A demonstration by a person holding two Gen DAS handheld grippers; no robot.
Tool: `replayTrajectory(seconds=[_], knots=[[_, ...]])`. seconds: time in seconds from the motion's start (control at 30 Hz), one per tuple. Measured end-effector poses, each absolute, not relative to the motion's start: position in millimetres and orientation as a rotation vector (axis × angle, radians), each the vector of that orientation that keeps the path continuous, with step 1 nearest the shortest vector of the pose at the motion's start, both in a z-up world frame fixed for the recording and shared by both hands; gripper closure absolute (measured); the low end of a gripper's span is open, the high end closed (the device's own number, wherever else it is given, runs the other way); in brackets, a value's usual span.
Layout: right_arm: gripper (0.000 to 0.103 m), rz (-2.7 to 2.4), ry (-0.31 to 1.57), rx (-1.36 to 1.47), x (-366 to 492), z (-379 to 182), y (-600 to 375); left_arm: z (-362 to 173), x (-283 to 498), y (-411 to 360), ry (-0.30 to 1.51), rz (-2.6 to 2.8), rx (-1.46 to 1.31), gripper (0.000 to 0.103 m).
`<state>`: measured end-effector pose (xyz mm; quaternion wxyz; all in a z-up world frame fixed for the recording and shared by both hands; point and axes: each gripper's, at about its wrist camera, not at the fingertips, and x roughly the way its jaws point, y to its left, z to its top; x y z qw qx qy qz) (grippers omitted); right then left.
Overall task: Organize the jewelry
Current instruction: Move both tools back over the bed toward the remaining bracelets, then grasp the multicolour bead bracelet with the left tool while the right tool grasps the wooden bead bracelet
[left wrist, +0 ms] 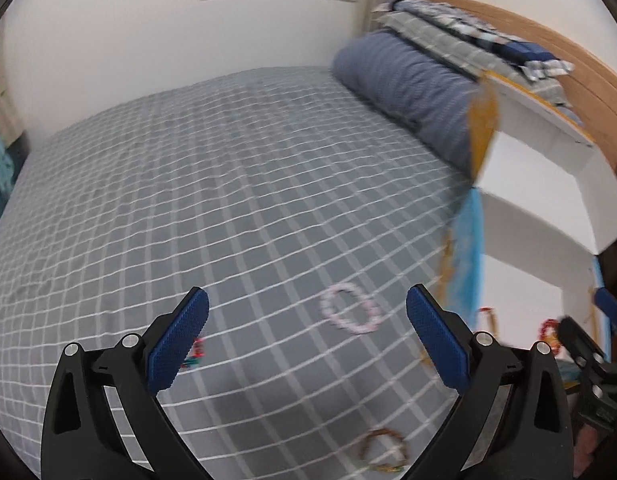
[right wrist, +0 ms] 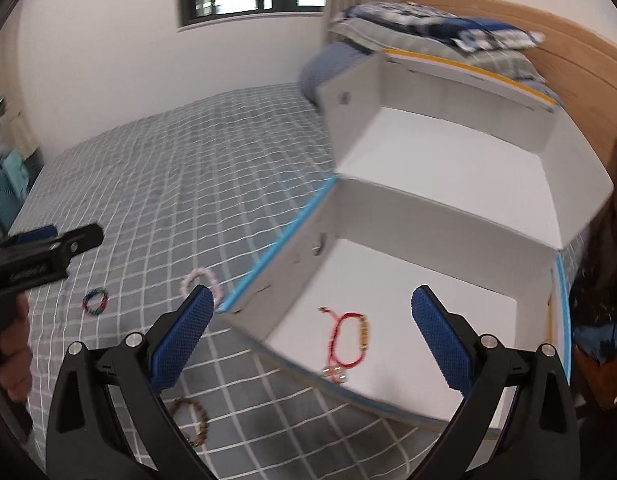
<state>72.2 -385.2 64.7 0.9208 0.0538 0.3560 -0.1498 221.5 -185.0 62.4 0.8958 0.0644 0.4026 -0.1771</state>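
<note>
Left gripper (left wrist: pixel 307 334): jaws spread wide, nothing between the pads; it points down at the checked bedsheet (left wrist: pixel 188 200).
Right gripper (right wrist: pixel 312 334): jaws equally wide, empty; it points down at the near compartment of the white box (right wrist: pixel 508 208).
Pink bead bracelet (left wrist: pixel 350 309): lies flat on the sheet directly ahead of the left gripper, a little toward its right finger and just beyond the fingertips. From the right gripper it sits off the left fingertip, partly hidden, just beside the box's blue-edged wall.
Bracelet axis: a closed loop, slightly longer along the line between the left gripper's fingers; blur prevents a firmer reading.
Multicolour bracelet (right wrist: pixel 95 300): on the sheet, left of the right gripper; in the left wrist view it is mostly hidden behind the left finger.
Brown bead bracelet (left wrist: pixel 384 450): on the sheet close under the left gripper, nearer than the fingertips, toward its right side.
Red cord bracelet (right wrist: pixel 348 334): already on the floor of the box's near compartment, between the right gripper's fingers and ahead of them.
Nearer hand: judged the left for all three loose bracelets; the right stands over the box.
Deciding relation: pink bracelet ahead of the left gripper, box to its right.
Judged need: a short forward-and-down reach, jaws straddling one side of the loop.
</note>
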Motion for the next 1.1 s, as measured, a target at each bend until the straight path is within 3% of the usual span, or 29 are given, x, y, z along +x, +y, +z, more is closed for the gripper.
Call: replayTrajectory(seconds=[0.33, 0.8, 1.1], knots=[[0.008, -0.182, 0.778, 0.050, 55.7, 32.8, -320.8, 12.8, 253.0, -99.4, 0.922, -0.229, 0.074, 0.006], [0.008, -0.080, 1.004, 0.055, 68.4, -61.7, -282.1, -54.4, 289.8, -66.3, 1.006, -0.158, 0.056, 0.006], [0.021, -0.061, 1.100, 0.086, 83.2, -88.1, -286.1, -87.1, 302.4, -64.8, 1.066, -0.151, 0.057, 0.008]])
